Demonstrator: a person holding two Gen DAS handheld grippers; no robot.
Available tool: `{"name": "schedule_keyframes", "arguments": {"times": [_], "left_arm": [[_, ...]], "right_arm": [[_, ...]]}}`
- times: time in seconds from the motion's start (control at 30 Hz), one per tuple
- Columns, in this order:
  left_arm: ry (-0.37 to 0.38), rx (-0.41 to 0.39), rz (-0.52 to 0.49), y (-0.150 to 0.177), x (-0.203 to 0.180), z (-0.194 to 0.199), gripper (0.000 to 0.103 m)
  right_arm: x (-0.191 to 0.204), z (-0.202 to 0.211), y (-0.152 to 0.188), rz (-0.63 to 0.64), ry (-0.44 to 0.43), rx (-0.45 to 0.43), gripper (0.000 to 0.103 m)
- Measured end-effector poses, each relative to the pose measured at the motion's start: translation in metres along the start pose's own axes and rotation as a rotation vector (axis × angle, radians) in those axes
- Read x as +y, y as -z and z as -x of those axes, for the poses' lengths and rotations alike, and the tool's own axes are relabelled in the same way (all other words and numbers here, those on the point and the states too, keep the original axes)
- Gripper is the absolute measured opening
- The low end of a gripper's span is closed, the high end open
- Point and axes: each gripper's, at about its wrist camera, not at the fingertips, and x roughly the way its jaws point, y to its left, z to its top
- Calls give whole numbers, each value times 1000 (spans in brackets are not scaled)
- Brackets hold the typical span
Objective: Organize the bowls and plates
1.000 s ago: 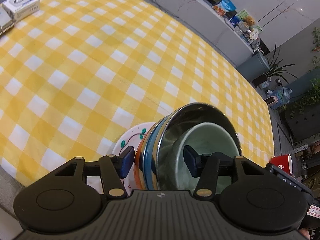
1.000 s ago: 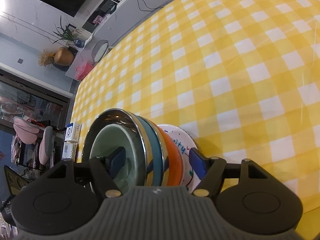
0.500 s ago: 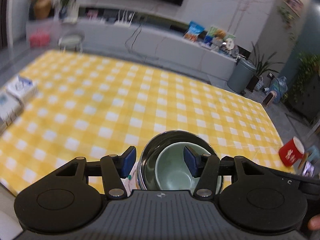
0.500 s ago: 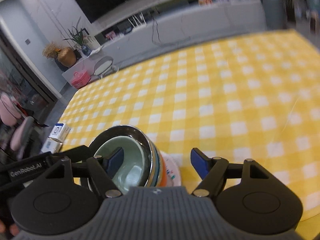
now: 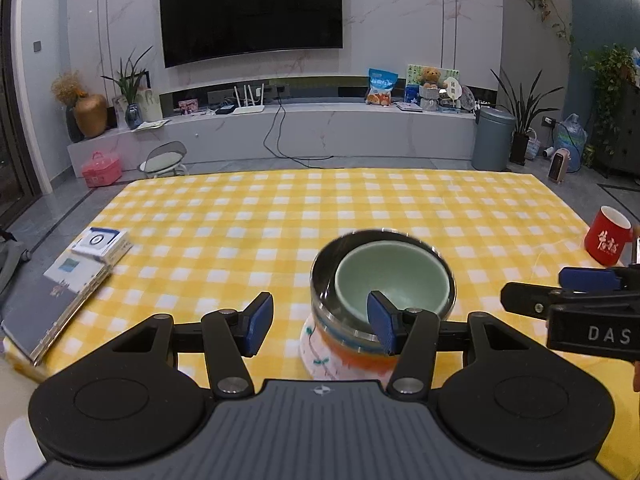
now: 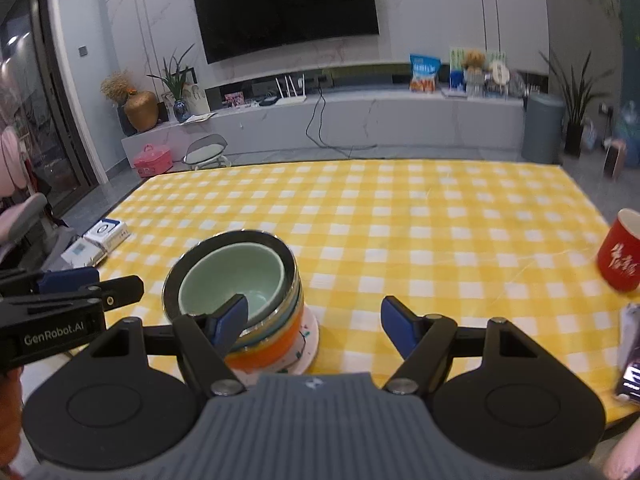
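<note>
A stack of dishes stands on the yellow checked tablecloth [image 5: 280, 216]: a pale green bowl [image 5: 390, 280] inside a steel bowl [image 5: 324, 284], over a blue and an orange bowl [image 5: 352, 354], on a white patterned plate [image 5: 316, 348]. The stack also shows in the right wrist view, with the green bowl [image 6: 232, 276] and the plate [image 6: 308, 344]. My left gripper [image 5: 320, 322] is open, just before the stack's left side. My right gripper [image 6: 316, 320] is open, just before the stack's right side. Neither holds anything.
A red mug [image 5: 608, 236] stands at the table's right edge, also in the right wrist view [image 6: 620, 252]. Books and a white box [image 5: 100, 242] lie at the left edge. A phone [image 6: 632, 352] lies at the right. A TV wall lies beyond.
Both grippers have tilted up and drawn back from the stack. They straddled its rims a second ago; now their fingers stand clear in front of it. The stack rests on the table.
</note>
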Motion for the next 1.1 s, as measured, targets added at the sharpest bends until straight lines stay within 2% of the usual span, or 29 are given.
{"name": "schedule_keyframes", "arguments": {"times": [0.17,0.37,0.7,1.1], "left_arm": [[-58,28,-21,17,-2,2,65],[-84,113,-67,34,-6,-4,67],[-79,153,-101,46,-10,-10,71],[-80,168,-105,46,-11,-14,71]], "right_arm": [[13,13,27,37,6,-33,73],[30,3,50,99,-2,43,73],[29,-13,56,95,52,110,73],[26,-17,60,84,61,123,77]]}}
